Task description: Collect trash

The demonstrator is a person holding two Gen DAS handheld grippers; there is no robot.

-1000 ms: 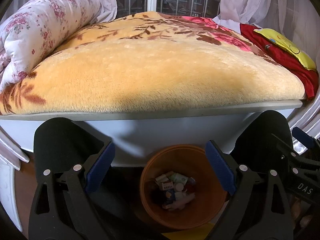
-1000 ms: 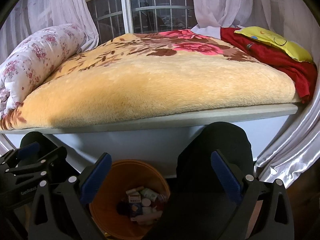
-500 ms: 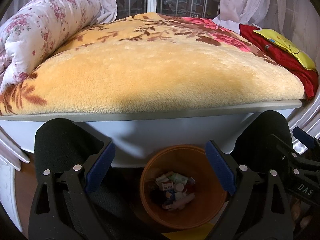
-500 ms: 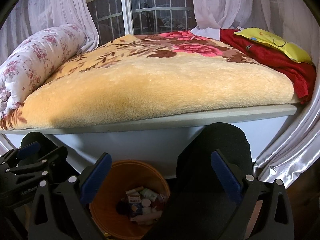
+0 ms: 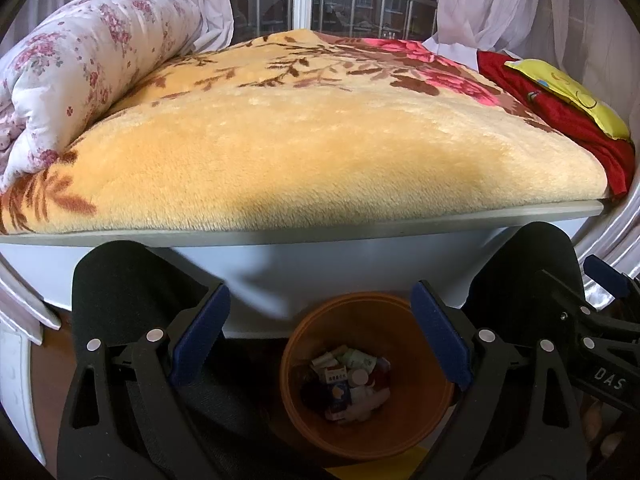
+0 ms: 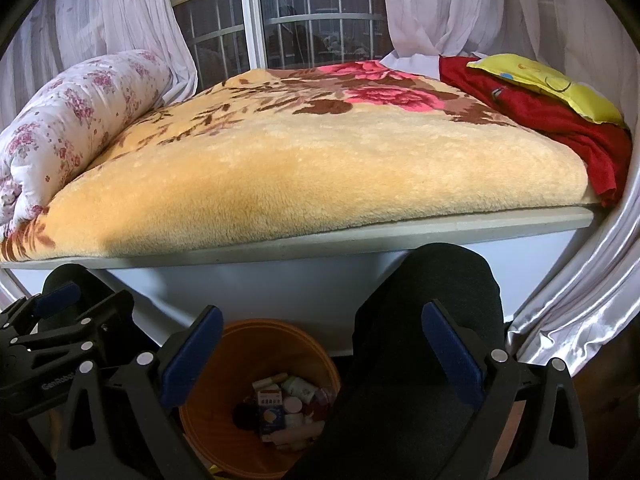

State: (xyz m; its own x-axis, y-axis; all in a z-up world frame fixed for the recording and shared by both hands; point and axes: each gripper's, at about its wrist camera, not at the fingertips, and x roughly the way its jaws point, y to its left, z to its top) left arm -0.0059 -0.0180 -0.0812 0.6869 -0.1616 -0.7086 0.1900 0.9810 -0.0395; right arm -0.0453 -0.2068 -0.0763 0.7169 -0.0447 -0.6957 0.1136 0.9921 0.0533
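An orange bin stands on the floor at the foot of the bed, and several small boxes and bottles of trash lie in its bottom. My left gripper hangs above the bin, open, nothing between its blue pads. In the right wrist view the same bin sits low at centre left with the trash inside. My right gripper is open and empty too, held beside the left gripper. A black-clad knee covers part of the bin.
A bed with a plush orange floral blanket fills the view ahead, on a white frame. A rolled flowered quilt lies at the left, a red cloth and yellow pillow at the right. Curtains and a barred window stand behind.
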